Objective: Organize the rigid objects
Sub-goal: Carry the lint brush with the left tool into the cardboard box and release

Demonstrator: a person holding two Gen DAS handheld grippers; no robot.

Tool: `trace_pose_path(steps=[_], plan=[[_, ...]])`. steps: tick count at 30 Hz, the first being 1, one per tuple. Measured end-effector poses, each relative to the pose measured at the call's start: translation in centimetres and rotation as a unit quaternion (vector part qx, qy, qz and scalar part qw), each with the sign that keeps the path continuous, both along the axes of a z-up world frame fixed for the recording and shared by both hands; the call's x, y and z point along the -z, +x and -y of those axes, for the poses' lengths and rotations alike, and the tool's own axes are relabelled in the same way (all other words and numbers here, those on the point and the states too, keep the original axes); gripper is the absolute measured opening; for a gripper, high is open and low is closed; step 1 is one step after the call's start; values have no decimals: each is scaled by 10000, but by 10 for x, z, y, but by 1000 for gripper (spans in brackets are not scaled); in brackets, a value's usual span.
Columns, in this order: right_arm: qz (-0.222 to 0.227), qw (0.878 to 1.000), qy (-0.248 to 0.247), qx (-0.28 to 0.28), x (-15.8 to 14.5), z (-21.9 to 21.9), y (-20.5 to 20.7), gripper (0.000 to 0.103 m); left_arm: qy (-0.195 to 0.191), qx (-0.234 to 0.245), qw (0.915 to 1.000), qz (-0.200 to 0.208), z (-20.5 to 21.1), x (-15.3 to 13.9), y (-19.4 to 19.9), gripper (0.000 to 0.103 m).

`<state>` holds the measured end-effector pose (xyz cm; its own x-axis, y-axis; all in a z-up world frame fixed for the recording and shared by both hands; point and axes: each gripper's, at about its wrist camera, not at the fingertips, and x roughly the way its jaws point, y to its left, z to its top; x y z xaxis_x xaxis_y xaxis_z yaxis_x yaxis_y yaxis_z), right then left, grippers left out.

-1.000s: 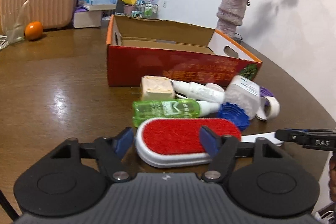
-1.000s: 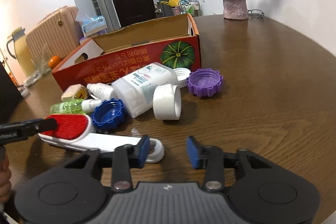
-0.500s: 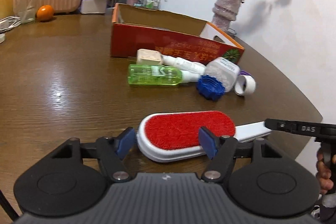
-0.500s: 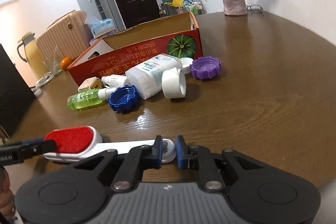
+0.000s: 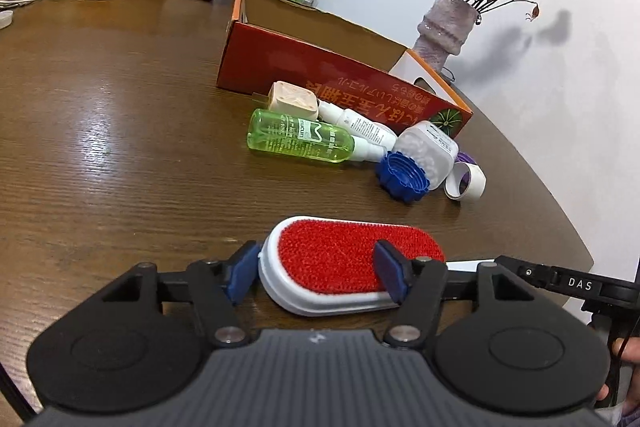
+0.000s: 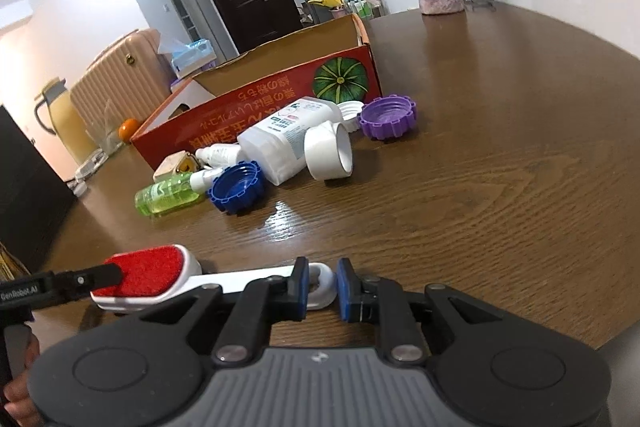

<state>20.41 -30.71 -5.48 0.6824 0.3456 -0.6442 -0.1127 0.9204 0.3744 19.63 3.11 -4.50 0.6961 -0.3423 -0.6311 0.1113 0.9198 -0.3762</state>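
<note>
Both grippers work one lint brush [image 5: 352,263] near the table edge [image 5: 576,231]: the left gripper [image 5: 316,275], angled down, is closing its jaws around the red head, and the right gripper [image 6: 322,287] pinches the white handle's looped end. Bare wood lies open between the brush and the bottles and caps clustered beside the red box [image 5: 344,79] beyond.

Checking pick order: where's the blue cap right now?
In the left wrist view the blue cap lies on the table right of centre, against the white pill bottle, by the green bottle, beyond the red lint brush.
</note>
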Motion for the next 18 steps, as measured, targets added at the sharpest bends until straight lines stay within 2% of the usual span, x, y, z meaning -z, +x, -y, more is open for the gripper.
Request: trace_pose_path(steps=[5, 9, 13, 18], plan=[[152, 9999, -21, 20, -5, -4, -11, 16, 79, -108, 9989, 450, 1, -14, -17, 62], [460, 9989, 62, 73, -21, -1, -9, 16, 35, -87, 9970, 766, 2, -36, -2, 61], [974, 9952, 45, 18, -47, 1, 21, 16, 17, -71, 9936, 1125, 1, -66, 45, 59], [1202, 9924, 266, 21, -74, 7, 105, 16, -7, -37, 9929, 1188, -1, -91, 135, 58]])
